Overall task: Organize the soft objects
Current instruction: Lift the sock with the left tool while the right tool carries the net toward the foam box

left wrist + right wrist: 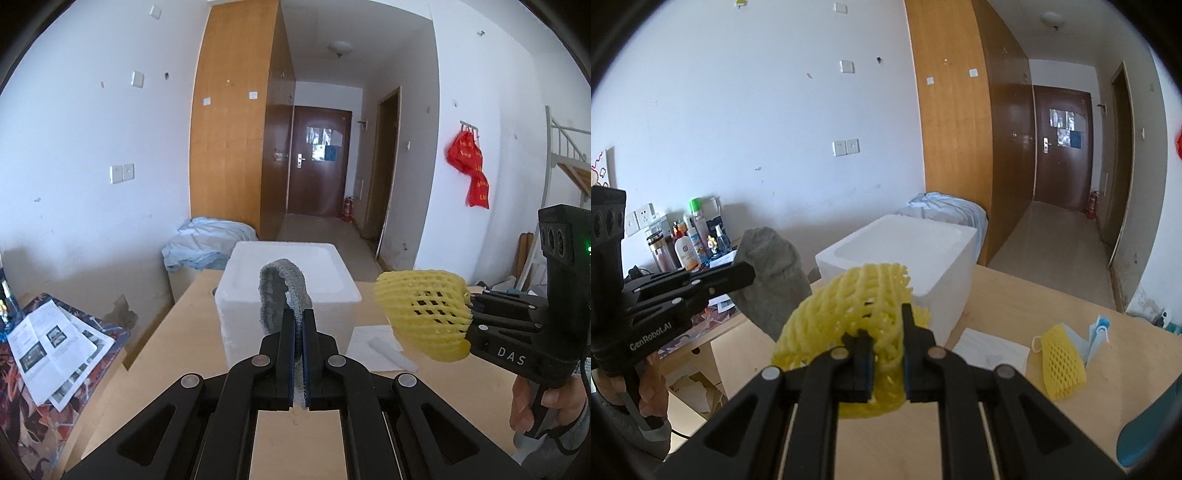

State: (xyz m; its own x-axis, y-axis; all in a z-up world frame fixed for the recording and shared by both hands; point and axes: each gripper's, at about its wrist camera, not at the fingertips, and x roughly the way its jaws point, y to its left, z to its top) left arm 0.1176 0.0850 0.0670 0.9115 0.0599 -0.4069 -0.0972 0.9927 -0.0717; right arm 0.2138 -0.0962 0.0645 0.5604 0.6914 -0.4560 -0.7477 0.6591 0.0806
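Observation:
My left gripper (299, 317) is shut on a grey sock (282, 291), held up in front of the white foam box (332, 291). In the right wrist view the sock (768, 273) hangs from the left gripper (748, 275) at the left. My right gripper (886, 321) is shut on a yellow foam net sleeve (849, 306), held above the wooden table (1015, 295) near the foam box (945, 236). In the left wrist view the sleeve (421, 310) and the right gripper (471, 308) are at the right.
A second yellow foam net (1062, 360), a face mask (1095, 332) and a white paper (993, 349) lie on the table's right part. A side desk holds bottles (689, 243) and leaflets (51, 343). Blue bedding (207, 240) lies behind the box.

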